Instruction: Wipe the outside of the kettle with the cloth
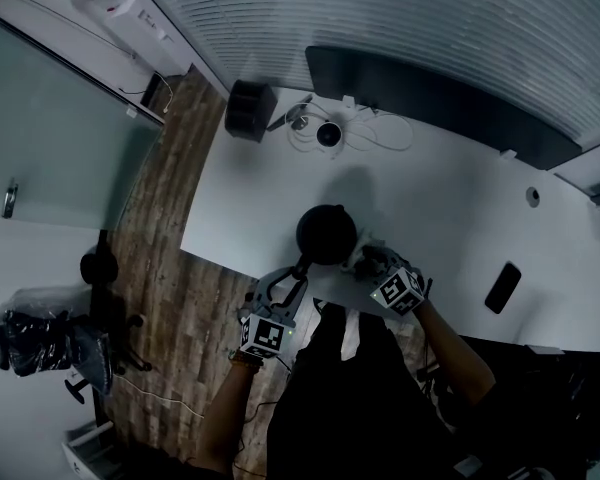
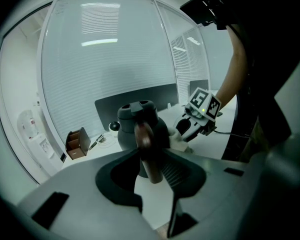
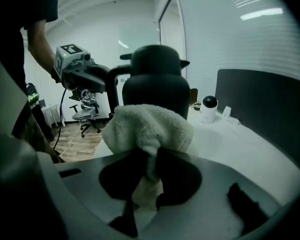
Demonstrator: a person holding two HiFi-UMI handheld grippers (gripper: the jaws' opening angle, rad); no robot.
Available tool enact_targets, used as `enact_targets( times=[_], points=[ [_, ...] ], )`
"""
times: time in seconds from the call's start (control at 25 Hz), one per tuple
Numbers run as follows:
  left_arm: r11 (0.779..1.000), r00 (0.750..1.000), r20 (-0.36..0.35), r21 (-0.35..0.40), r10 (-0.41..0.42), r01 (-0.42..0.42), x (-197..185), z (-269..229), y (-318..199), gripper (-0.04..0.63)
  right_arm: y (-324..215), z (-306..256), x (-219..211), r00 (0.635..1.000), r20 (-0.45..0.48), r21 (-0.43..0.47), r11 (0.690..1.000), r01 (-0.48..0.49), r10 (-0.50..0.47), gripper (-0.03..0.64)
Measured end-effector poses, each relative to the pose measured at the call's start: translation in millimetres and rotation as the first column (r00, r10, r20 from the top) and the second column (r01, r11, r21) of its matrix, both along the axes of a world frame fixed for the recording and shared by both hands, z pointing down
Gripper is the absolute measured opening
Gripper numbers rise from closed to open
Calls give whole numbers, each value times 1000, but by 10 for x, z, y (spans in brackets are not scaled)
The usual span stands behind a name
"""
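Note:
A dark round kettle (image 1: 326, 233) stands on the white table (image 1: 450, 218) near its front edge. Its brown handle (image 2: 146, 149) sticks out toward me, and my left gripper (image 1: 280, 293) is shut on it. My right gripper (image 1: 372, 261) is shut on a fluffy white cloth (image 3: 149, 128), which presses against the kettle's body (image 3: 156, 91) on its right side. In the right gripper view the left gripper (image 3: 82, 76) shows beyond the kettle, at its handle. In the left gripper view the right gripper (image 2: 197, 121) sits beside the kettle (image 2: 140, 126) with the cloth at the kettle's side.
At the table's back stand a black box (image 1: 250, 110), a small white round camera (image 1: 328, 134) with cables, and a dark screen panel (image 1: 430, 98). A black phone (image 1: 502, 287) lies at the right. An office chair (image 1: 105, 308) stands on the wooden floor at the left.

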State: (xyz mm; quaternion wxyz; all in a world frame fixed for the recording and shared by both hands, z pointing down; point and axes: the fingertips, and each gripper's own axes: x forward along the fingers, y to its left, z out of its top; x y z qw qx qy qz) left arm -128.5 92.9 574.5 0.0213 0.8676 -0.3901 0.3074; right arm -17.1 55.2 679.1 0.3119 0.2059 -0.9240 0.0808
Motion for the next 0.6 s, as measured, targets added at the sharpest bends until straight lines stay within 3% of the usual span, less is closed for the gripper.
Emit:
enact_targets(
  times=[0.2, 0.36, 0.48, 0.6],
  points=[
    [999, 999, 4, -2, 34, -34, -20, 13, 4, 120, 41, -37, 30, 999, 34, -9, 1000, 3, -2, 67],
    [997, 997, 16, -19, 77, -76, -67, 21, -10, 120, 62, -586, 237, 992, 126, 38, 999, -16, 11, 67],
    [990, 988, 62, -18, 139, -138, -90, 6, -34, 120, -6, -993, 291, 984, 176, 110, 994, 17, -37, 67],
    [984, 980, 84, -23, 178, -177, -125, 13, -64, 120, -159, -1068, 201, 976, 196, 127, 990, 68, -92, 67]
  ],
)
